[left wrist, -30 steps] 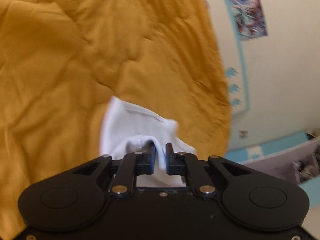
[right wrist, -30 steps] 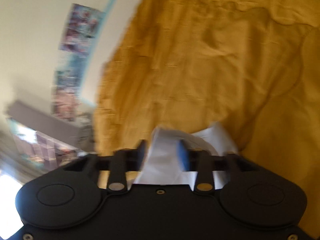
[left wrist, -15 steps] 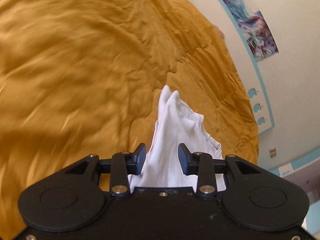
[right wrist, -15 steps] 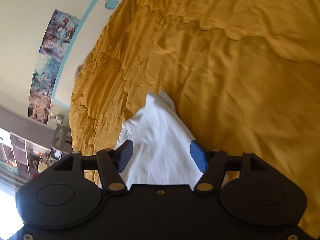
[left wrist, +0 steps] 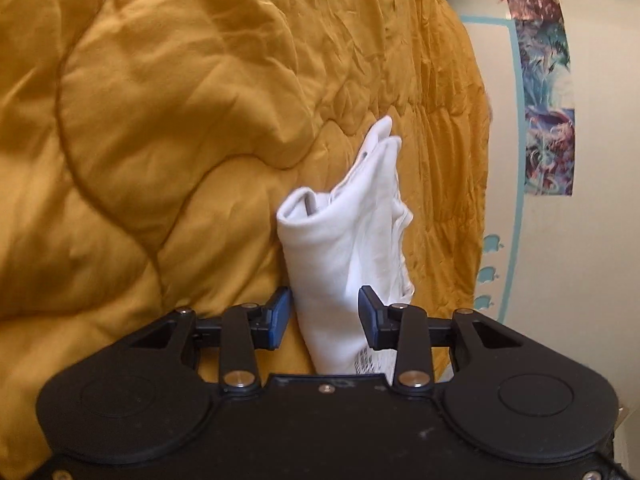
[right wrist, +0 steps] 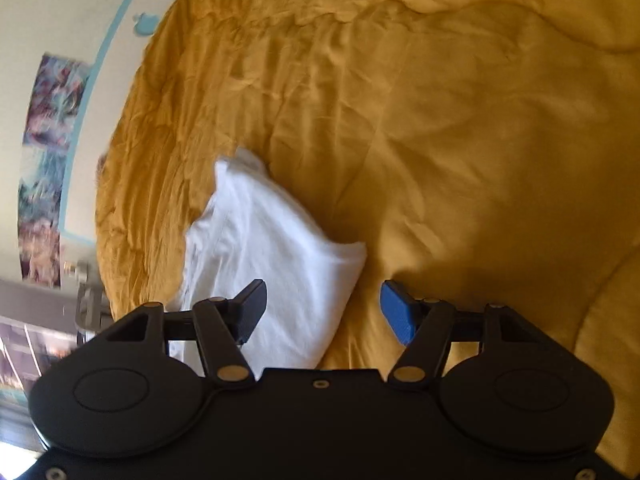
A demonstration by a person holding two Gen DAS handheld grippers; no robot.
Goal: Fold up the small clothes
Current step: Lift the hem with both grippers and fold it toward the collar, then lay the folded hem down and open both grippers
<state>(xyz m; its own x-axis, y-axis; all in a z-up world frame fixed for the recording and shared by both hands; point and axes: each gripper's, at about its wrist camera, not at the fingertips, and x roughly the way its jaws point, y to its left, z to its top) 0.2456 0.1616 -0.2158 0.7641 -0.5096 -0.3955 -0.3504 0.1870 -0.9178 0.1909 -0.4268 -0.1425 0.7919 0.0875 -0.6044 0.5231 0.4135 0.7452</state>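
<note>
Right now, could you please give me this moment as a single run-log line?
step: fold small clothes | left gripper: open | right gripper: open | white garment: bunched, lying on mustard quilt, released

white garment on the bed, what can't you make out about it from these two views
- Near end of the white garment: left wrist view, hidden behind the left tool body.
- Label print at its lower edge: left wrist view, too small to read.
- Its left part: right wrist view, hidden behind the right tool; fabric blurred.

home bedroom: bed w/ quilted mustard duvet, poster & blue decals on wall.
</note>
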